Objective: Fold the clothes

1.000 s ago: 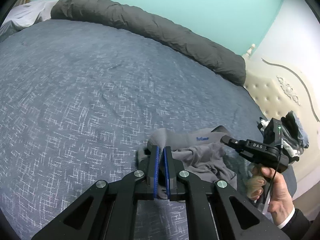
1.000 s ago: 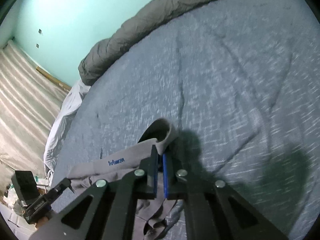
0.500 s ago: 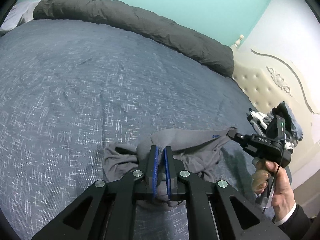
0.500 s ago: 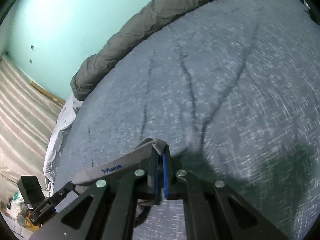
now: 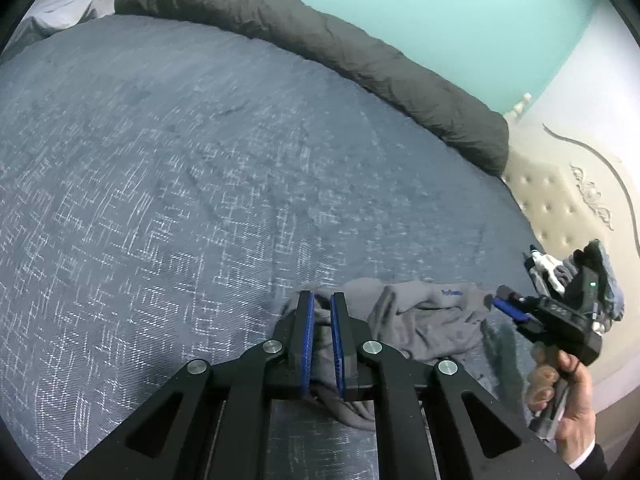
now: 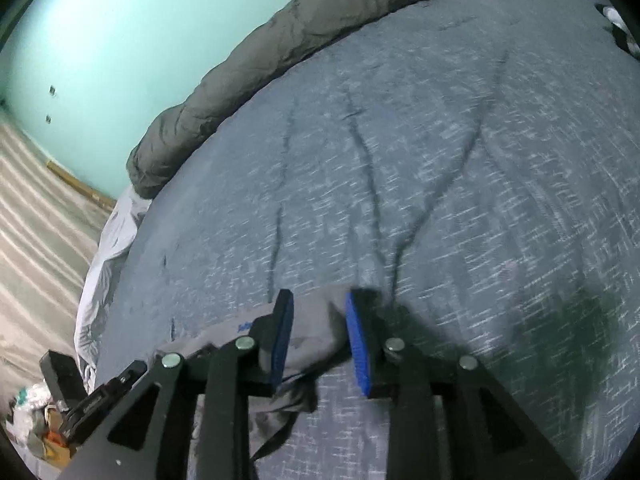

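A grey garment [image 5: 424, 320] with a small blue logo lies crumpled on the blue-grey bed cover [image 5: 160, 200]. My left gripper [image 5: 322, 298] is shut on one bunched edge of it, with cloth showing between the blue pads. In the right wrist view the garment [image 6: 312, 332] lies between the jaws of my right gripper [image 6: 319, 296], which are opening, and the pads stand clear of the cloth. The right gripper [image 5: 500, 298], held by a hand, is at the garment's right end in the left wrist view.
A rolled dark grey duvet [image 5: 360, 52] runs along the bed's far side. A cream tufted headboard [image 5: 560, 208] stands at the right, with a pile of clothes [image 5: 600, 272] before it. A white sheet [image 6: 108, 248] hangs at the bed's left edge.
The right jaws have parted and let go of the garment's edge, which now rests on the bed. The garment has been drawn out wider between the two grippers.
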Available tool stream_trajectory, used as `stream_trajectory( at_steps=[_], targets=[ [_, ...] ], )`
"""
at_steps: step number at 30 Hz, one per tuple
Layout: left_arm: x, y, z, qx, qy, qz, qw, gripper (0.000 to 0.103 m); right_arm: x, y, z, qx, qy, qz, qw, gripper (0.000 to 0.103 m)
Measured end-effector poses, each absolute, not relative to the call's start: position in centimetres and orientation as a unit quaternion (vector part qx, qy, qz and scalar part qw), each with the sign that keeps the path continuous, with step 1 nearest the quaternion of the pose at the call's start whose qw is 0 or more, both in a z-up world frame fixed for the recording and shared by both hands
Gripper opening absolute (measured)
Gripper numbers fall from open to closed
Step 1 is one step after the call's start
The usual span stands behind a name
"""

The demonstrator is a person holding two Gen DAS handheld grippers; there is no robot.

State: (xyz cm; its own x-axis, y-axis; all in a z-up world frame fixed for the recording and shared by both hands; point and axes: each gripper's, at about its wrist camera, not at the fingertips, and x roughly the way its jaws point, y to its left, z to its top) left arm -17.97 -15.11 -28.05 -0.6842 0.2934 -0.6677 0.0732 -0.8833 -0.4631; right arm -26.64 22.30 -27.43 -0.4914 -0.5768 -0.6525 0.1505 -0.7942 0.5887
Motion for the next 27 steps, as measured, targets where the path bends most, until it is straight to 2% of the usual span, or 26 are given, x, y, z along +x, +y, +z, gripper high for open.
stream_trajectory(
  at_steps=[2,4,12,15,17,19,27],
  targets=[
    [-18.0,-15.2,-28.2,-0.394,-0.233,0.887,0.058,0.009,-26.6,21.1,-27.8,0.468,-0.226,-0.823,0.231,0.034],
    [-18.1,-15.3,-28.3,-0.395,-0.232,0.887,0.054,0.009,-26.6,19.9,-28.5,0.48,-0.209,-0.82,0.232,0.036],
    [-18.6,-16.0,-29.2,-0.406,-0.238,0.881,0.04,0.01,-26.9,18.9,-30.4,0.498,-0.172,-0.822,0.214,0.036],
    [-19.0,-15.7,-29.4,-0.409,-0.242,0.879,0.046,0.011,-26.8,18.8,-30.7,0.497,-0.161,-0.826,0.215,0.023],
    [-19.2,-15.5,-29.5,-0.41,-0.241,0.879,0.05,0.014,-26.8,18.8,-31.0,0.498,-0.156,-0.826,0.214,0.01],
    [-19.3,-15.2,-29.4,-0.409,-0.237,0.88,0.052,0.016,-26.9,19.1,-31.1,0.497,-0.157,-0.826,0.215,0.004],
    [-19.8,-14.8,-29.5,-0.407,-0.236,0.881,0.05,0.017,-26.4,20.6,-30.3,0.478,-0.175,-0.833,0.216,0.001]
  ],
)
